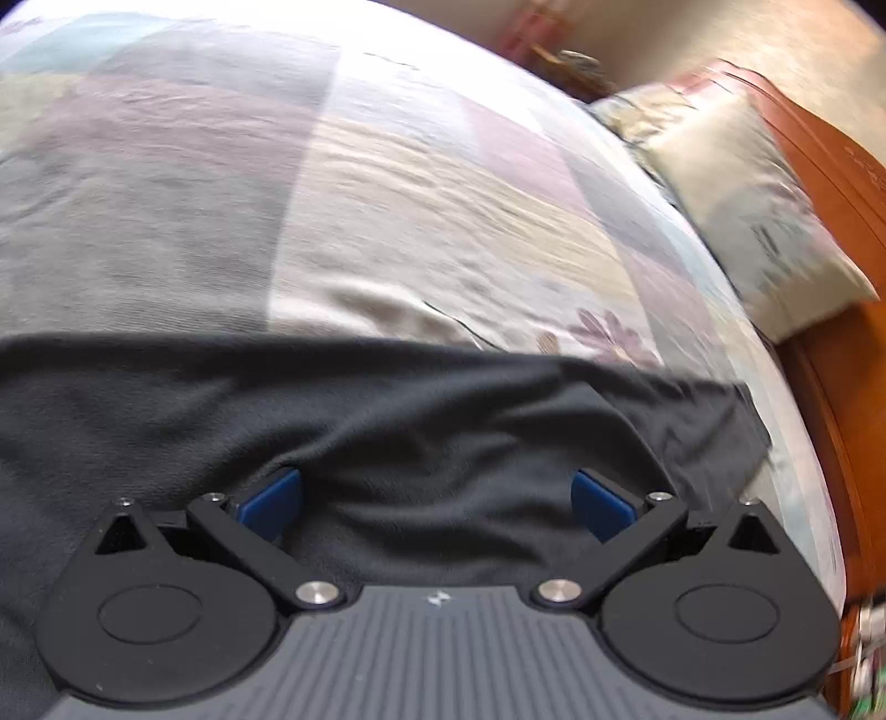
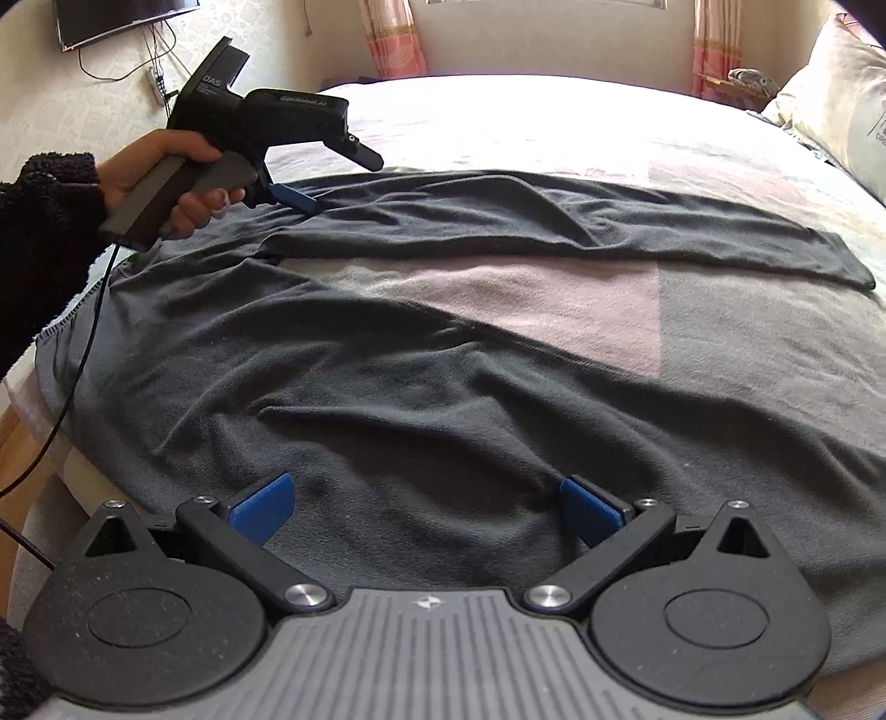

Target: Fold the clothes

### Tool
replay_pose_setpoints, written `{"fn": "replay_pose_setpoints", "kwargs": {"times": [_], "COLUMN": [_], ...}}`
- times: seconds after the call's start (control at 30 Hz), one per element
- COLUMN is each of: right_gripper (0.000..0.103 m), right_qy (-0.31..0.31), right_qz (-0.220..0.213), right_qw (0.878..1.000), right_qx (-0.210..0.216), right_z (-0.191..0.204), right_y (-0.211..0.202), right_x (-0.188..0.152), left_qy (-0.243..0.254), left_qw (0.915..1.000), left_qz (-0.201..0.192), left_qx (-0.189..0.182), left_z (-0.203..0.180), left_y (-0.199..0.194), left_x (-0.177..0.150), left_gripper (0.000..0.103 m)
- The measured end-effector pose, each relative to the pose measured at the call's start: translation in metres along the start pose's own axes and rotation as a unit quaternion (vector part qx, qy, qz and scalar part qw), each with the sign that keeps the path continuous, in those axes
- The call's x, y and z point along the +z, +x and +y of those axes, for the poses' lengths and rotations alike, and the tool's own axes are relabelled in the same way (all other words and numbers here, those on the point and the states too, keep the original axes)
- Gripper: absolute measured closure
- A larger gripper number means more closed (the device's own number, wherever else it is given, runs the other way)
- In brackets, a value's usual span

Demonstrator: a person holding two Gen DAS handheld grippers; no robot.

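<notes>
We work in a bedroom, on a bed [image 2: 554, 299] with a patchwork cover in pale pink and grey, under a window with pink curtains [image 2: 390, 39]. The dark trousers [image 2: 421, 399] lie spread across the bed, the waist near the left edge and the two legs running toward the pillow [image 2: 841, 111] side.

Both pairs of fingers stand wide apart and hold nothing. The right gripper [image 2: 426, 507] hovers low over the near leg; the left gripper [image 1: 437, 501] is over the far leg. We judge that the next step is to bring one leg over the other, so each gripper should pinch only one layer at the hem edge and lift evenly, otherwise the cloth will wrinkle.

The right wrist view shows the whole garment and the person's hand [image 2: 166, 183] around the left gripper's handle. The left wrist view is blurred and shows only a strip of cloth, but also the wooden bed frame [image 1: 830, 387].
</notes>
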State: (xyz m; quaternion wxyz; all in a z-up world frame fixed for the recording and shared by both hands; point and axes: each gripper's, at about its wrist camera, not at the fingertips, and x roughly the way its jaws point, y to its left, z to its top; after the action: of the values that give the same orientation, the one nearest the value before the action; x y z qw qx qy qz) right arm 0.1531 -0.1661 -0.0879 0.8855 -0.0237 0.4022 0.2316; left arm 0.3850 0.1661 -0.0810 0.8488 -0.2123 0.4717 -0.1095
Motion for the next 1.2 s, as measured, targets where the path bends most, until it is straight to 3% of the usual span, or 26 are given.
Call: {"fn": "replay_pose_setpoints", "kwargs": {"times": [0.1, 0.2, 0.27, 0.47, 0.53, 0.6, 0.73, 0.87, 1.0, 1.07, 1.2], "right_gripper": [0.000, 0.000, 0.000, 0.000, 0.000, 0.000, 0.000, 0.000, 0.000, 0.000, 0.000], "right_qy": [0.002, 0.009, 0.011, 0.011, 0.013, 0.015, 0.030, 0.061, 0.076, 0.083, 0.088], "right_qz": [-0.012, -0.022, -0.025, -0.044, -0.063, -0.080, -0.084, -0.083, -0.107, -0.119, -0.121], "right_qw": [1.000, 1.000, 1.000, 0.999, 0.998, 0.996, 0.993, 0.991, 0.987, 0.984, 0.984], "right_qx": [-0.003, 0.004, 0.008, -0.005, -0.019, -0.033, -0.074, -0.088, -0.095, -0.100, -0.096], "right_z": [-0.006, -0.012, -0.015, -0.030, -0.039, -0.048, -0.072, -0.095, -0.111, -0.119, -0.127], "right_y": [-0.006, -0.008, -0.009, -0.017, -0.022, -0.028, -0.027, -0.026, -0.030, -0.030, -0.024], "right_x": [0.002, 0.003, 0.001, -0.005, -0.007, -0.008, -0.013, -0.022, -0.031, -0.035, -0.045], "left_qy": [0.007, 0.010, -0.007, -0.052, -0.059, -0.041, 0.019, -0.013, -0.030, -0.020, 0.030], "left_qw": [0.9987, 0.9983, 0.9981, 0.9986, 0.9981, 0.9989, 0.9993, 0.9988, 0.9985, 0.9983, 0.9980], "left_qz": [0.004, 0.016, 0.033, -0.011, -0.004, 0.012, 0.031, 0.047, 0.028, 0.030, 0.046], "left_qx": [-0.051, -0.056, -0.051, -0.001, 0.017, 0.021, -0.006, 0.000, 0.037, 0.047, 0.031], "left_z": [-0.017, -0.034, -0.037, -0.028, -0.035, -0.051, -0.093, -0.097, -0.103, -0.115, -0.144], "left_y": [-0.008, 0.003, 0.026, 0.056, 0.056, 0.055, 0.064, 0.102, 0.114, 0.111, 0.110], "left_x": [0.006, 0.011, 0.014, 0.036, 0.043, 0.043, 0.034, 0.036, 0.043, 0.045, 0.039], "left_gripper": [0.001, 0.001, 0.001, 0.001, 0.001, 0.001, 0.001, 0.001, 0.001, 0.001, 0.001]}}
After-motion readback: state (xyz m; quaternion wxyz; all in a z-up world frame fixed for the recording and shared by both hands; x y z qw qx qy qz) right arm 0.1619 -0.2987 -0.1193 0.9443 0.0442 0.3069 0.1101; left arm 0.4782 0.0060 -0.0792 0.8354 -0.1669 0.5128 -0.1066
